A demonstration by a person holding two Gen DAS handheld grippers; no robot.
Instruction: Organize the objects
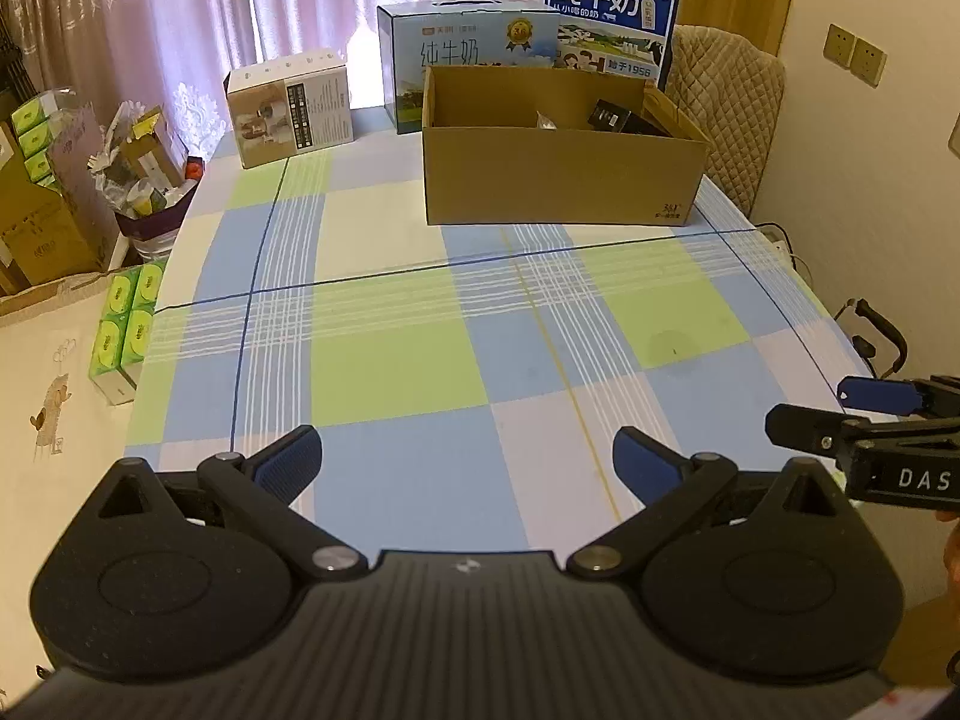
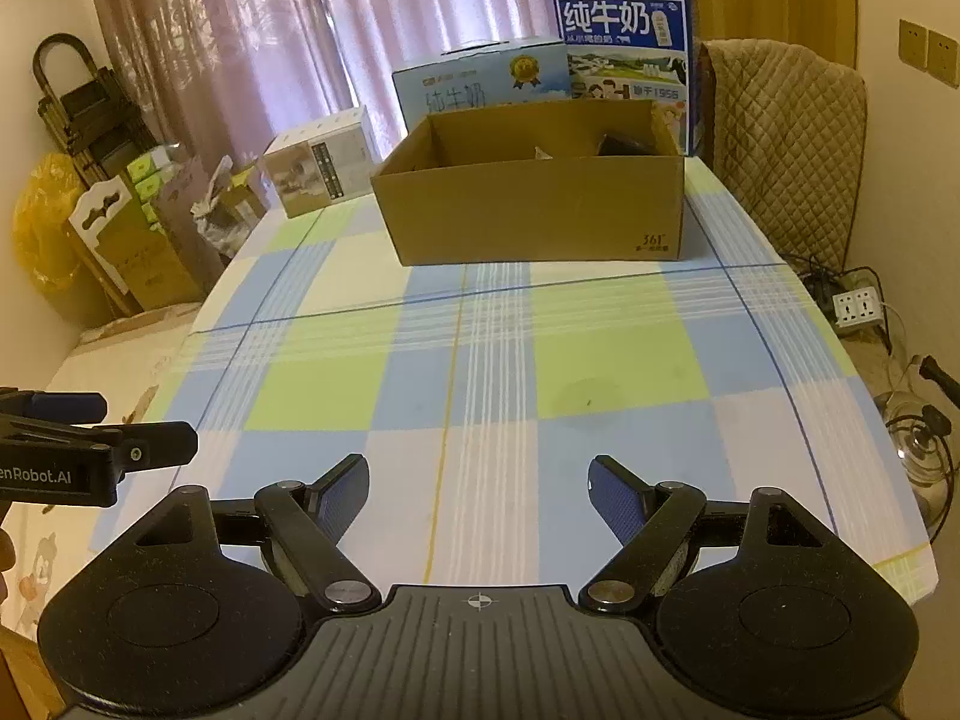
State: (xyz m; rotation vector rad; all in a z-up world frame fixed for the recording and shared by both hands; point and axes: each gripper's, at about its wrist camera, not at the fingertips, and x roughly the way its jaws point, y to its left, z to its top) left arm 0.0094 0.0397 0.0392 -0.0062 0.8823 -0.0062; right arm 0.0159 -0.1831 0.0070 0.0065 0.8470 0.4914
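Note:
An open brown cardboard box [image 1: 558, 174] stands at the far side of the checked tablecloth [image 1: 396, 354]; it also shows in the right wrist view [image 2: 534, 216]. Inside it lie a black object [image 1: 618, 115] and a small crinkled silvery item [image 1: 547, 119], only partly visible. My left gripper [image 1: 468, 465] is open and empty, low over the near table edge. My right gripper [image 2: 479, 492] is open and empty beside it, also near the front edge. Each gripper shows at the side of the other's view: the right one [image 1: 840, 408], the left one [image 2: 102, 426].
Two blue milk cartons [image 1: 474, 54] [image 1: 612, 18] and a white product box [image 1: 291, 108] stand behind and left of the cardboard box. A padded chair [image 1: 726, 108] is at the back right. Green tissue packs [image 1: 126, 324] and clutter lie left of the table. A power strip [image 2: 858, 307] lies on the floor right.

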